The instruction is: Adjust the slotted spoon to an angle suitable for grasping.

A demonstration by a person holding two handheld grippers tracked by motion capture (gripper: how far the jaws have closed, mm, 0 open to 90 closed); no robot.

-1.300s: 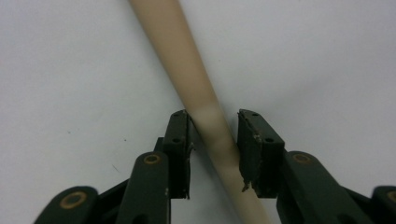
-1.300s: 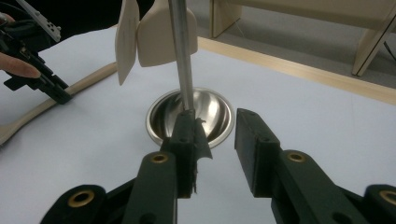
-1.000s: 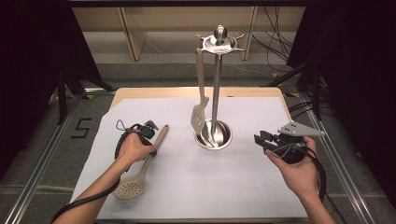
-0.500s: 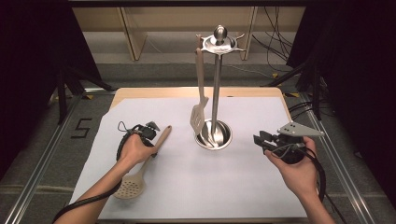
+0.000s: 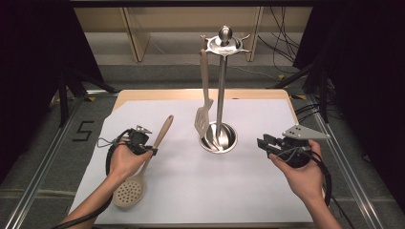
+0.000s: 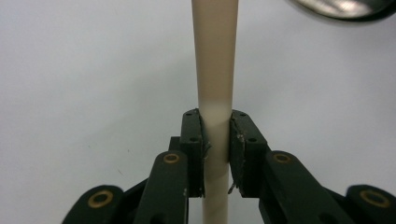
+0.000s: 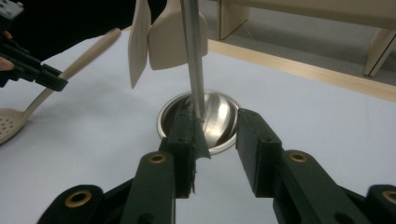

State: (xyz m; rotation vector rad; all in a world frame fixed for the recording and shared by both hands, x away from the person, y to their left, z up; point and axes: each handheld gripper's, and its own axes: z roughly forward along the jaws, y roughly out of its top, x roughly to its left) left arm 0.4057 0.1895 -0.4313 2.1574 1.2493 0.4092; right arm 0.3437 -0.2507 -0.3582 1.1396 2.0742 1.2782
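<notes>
A beige perforated spoon (image 5: 129,193) rests its head on the white sheet, its handle (image 6: 215,56) slanting up toward the stand. My left gripper (image 5: 143,149) is shut on the handle's middle; the pads (image 6: 192,140) press both sides, and the jaws have just been closing on it. A metal utensil stand (image 5: 220,95) rises from a round base (image 5: 210,143), with a beige spatula (image 5: 203,119) hanging from its top. My right gripper (image 5: 262,143) stands open to the right of the base, aimed at it (image 7: 219,126), with nothing between its fingers.
White paper (image 5: 229,191) covers the wooden table. The stand's pole (image 7: 191,46) and hanging beige blades (image 7: 175,42) are just ahead of my right jaws. My left gripper (image 7: 32,70) with the spoon handle (image 7: 88,49) is at the far left. Dark floor and cables surround the table.
The left hand has lifted slightly, and the spoon's handle end has risen off the sheet while its head stays down. The right hand has not moved.
</notes>
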